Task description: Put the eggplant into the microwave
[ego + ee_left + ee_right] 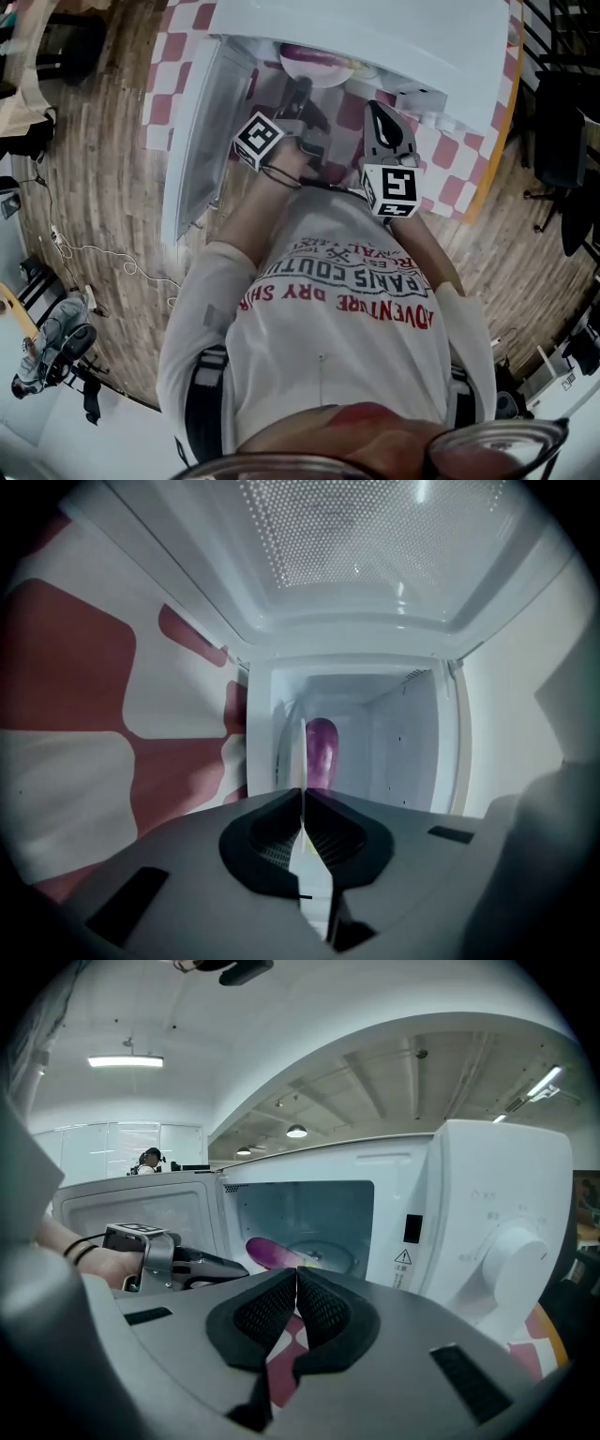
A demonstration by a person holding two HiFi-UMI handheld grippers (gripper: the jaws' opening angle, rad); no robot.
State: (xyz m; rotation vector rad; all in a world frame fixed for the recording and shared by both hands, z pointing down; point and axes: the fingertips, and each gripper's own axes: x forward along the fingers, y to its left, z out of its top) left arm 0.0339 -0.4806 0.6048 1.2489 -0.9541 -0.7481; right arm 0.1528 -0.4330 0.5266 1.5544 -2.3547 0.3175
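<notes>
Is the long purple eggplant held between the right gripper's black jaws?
No, the long purple eggplant lies inside the open white microwave, beyond the right gripper.

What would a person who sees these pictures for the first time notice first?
The white microwave stands open on a red-and-white checkered cloth, with a purple eggplant lying on the round plate inside. In front of it, the left gripper and right gripper are both shut and empty.

A long white ceiling strip light (126, 1060) gives even, cool brightness. Glare spots sit on the white microwave's dotted-mesh door window (375, 555). Wide-angle bending curves straight lines, both gripper views darken at their corners, and the near foreground is soft.
</notes>
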